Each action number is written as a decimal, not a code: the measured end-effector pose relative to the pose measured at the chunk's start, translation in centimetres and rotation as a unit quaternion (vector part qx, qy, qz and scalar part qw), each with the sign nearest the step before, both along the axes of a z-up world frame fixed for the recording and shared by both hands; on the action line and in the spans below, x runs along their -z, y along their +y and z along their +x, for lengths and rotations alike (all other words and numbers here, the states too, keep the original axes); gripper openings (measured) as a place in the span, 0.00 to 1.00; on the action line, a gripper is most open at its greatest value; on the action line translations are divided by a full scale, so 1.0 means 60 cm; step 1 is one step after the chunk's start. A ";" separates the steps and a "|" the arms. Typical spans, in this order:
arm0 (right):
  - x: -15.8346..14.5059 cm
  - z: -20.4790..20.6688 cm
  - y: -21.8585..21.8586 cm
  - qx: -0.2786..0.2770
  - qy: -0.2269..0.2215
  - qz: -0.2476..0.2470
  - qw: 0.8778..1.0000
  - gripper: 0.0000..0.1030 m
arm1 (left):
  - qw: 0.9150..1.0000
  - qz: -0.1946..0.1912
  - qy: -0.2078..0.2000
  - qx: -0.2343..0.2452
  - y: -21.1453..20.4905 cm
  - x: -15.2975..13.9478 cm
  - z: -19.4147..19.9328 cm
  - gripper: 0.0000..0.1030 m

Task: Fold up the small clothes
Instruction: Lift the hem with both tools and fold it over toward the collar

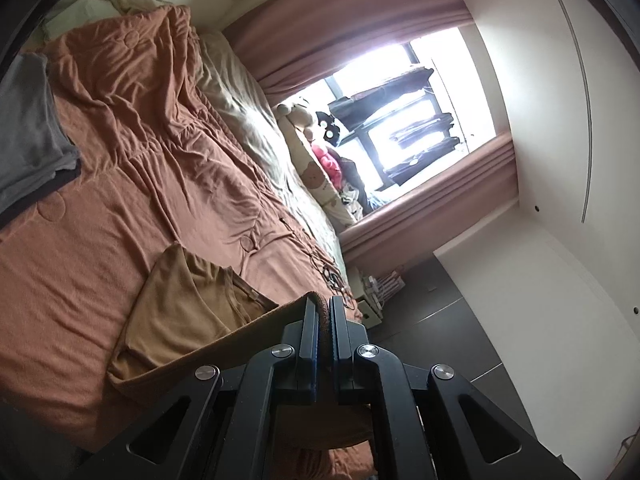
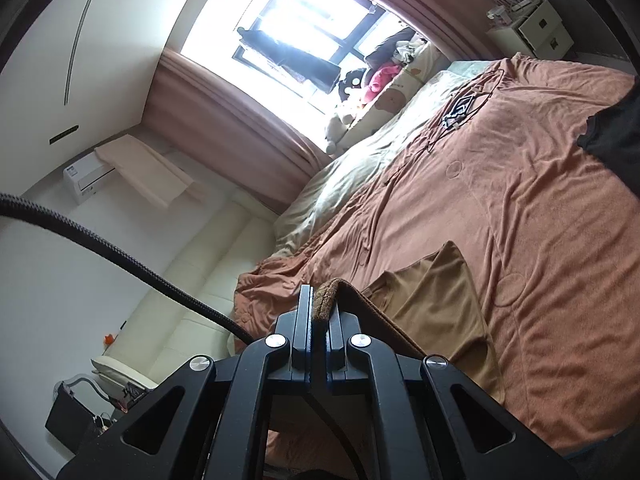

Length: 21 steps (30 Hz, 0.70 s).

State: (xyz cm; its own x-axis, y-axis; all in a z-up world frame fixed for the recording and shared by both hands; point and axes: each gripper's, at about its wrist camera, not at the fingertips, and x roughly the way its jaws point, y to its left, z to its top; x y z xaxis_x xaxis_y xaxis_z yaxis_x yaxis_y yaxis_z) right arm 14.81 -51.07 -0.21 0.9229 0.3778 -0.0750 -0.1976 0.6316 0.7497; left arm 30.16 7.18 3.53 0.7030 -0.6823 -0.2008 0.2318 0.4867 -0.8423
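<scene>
Left wrist: both claws pinch brown garment hem, body draping bedward.

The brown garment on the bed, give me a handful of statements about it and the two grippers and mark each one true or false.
1. The left gripper is shut on an edge of the brown garment. True.
2. The right gripper is open and holds nothing. False: it is shut on the garment's ribbed edge.
3. Part of the brown garment lies on the orange bedspread. True.
4. A folded grey cloth lies on the bedspread in the left wrist view. True.
5. The curtains are drawn fully across the window. False: they are parted and bright light comes through.
6. The garment is blue. False: it is tan brown.
</scene>
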 end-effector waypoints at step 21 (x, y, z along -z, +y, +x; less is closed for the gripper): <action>-0.026 0.234 -0.014 0.002 0.042 -0.036 0.998 0.01 | 0.998 0.042 0.039 0.000 -0.039 0.058 0.232 0.04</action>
